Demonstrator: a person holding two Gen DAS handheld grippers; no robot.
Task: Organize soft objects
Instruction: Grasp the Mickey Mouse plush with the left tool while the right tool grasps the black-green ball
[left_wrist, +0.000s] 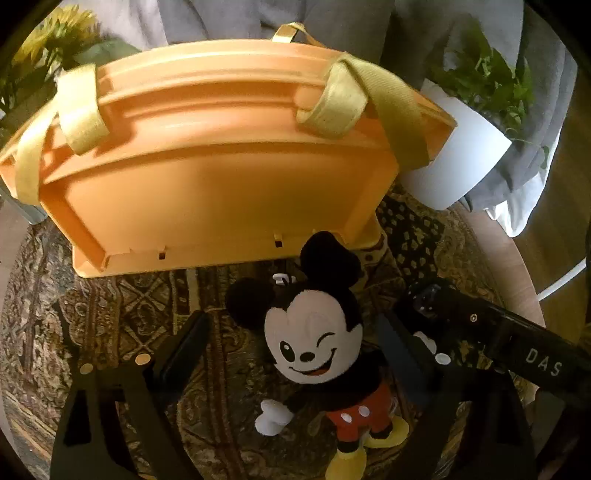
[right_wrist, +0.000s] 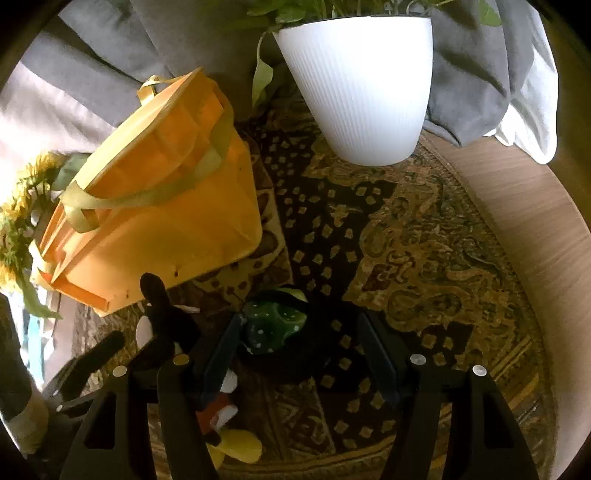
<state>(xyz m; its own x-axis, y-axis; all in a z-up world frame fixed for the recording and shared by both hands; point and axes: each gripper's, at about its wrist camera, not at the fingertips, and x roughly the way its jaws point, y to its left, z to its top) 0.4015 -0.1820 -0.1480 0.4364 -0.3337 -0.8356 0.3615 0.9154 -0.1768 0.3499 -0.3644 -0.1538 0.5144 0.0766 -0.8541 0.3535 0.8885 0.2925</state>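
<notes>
Where curtains hang, rug (right_wrist: 424, 240) lies.

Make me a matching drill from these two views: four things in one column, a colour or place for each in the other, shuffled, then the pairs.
Things:
1. Mickey plush
2. basket
3. plant pot
4. green toy

Descriptions:
A. white, ribbed, upright on the rug
B. between the right gripper's open fingers
C. orange, with yellow straps
D. lying face up between the left gripper's open fingers

Pairs: 1-D, 2-C, 3-A, 4-B
</notes>
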